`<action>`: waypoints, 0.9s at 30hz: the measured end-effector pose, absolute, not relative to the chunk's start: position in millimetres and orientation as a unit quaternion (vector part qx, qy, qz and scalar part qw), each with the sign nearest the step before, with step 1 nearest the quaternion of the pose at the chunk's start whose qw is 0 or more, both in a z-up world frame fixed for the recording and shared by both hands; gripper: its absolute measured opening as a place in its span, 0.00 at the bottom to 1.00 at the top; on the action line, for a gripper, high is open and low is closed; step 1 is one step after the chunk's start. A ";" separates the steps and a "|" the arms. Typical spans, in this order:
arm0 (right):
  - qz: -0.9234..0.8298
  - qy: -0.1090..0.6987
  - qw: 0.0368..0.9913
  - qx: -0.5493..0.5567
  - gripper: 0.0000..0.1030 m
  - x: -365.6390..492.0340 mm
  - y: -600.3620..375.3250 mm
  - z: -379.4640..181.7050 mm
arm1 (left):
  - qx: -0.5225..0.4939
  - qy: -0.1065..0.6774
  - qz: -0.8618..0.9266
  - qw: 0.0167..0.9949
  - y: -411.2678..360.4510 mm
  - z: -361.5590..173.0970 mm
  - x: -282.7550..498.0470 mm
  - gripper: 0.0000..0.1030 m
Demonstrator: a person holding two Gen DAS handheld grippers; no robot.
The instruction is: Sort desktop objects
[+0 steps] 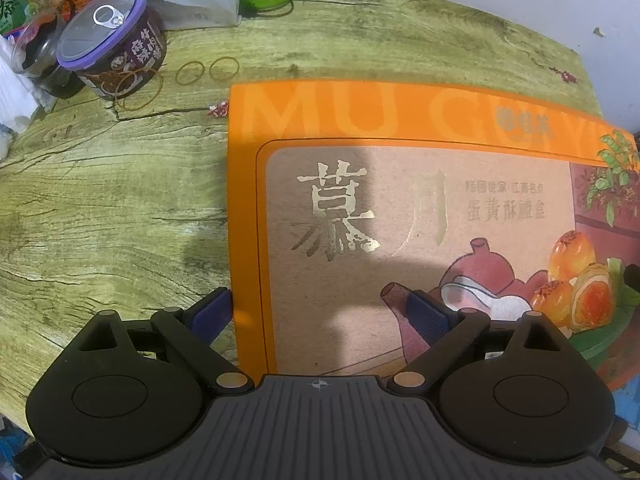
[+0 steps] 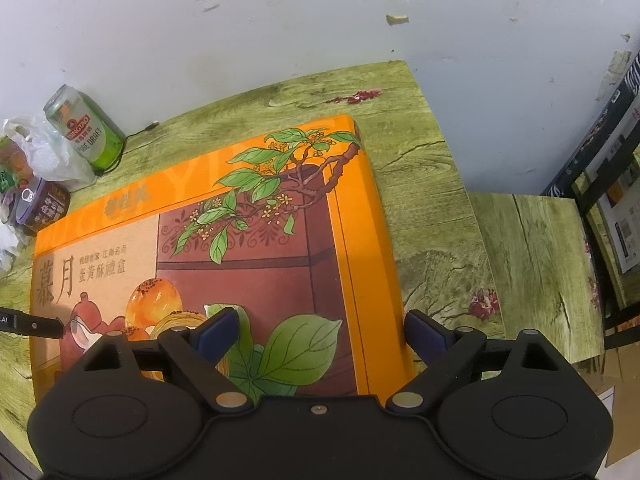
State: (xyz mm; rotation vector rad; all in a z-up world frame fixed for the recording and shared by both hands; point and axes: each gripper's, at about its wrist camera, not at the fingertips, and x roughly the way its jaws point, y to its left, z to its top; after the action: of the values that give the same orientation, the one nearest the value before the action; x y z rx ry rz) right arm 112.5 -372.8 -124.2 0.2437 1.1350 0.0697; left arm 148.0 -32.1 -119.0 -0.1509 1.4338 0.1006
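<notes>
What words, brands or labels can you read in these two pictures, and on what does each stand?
"PURE DRAFT", "TSINGTAO": green can.
"MU": orange gift box, top border; further letters faint.
"慕月", "蛋黄酥禮盒": same box, gold characters.
Purple-lidded tub: characters too blurred.
Right-edge cartons: print too small.

Orange box on green wood-grain

The gift box [image 2: 192, 216] was orange, with a beige panel, gold characters, green leaves and maroon cabinet art; the table [image 1: 100, 208] was mottled green wood-grain; the can [image 2: 84, 128] was green and silver; the tub [image 1: 116, 56] was purple-rimmed.
</notes>
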 end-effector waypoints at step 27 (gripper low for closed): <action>0.032 0.543 0.832 0.104 0.89 113.4 -371.6 -123.7 | -0.063 0.659 0.038 0.749 -36.7 -121.9 153.3 0.95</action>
State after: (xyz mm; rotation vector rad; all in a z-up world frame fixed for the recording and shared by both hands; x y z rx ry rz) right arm 113.4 -371.6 -123.7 0.2210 1.1515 0.0677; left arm 153.3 -36.7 -121.9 -0.1370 1.4402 0.0820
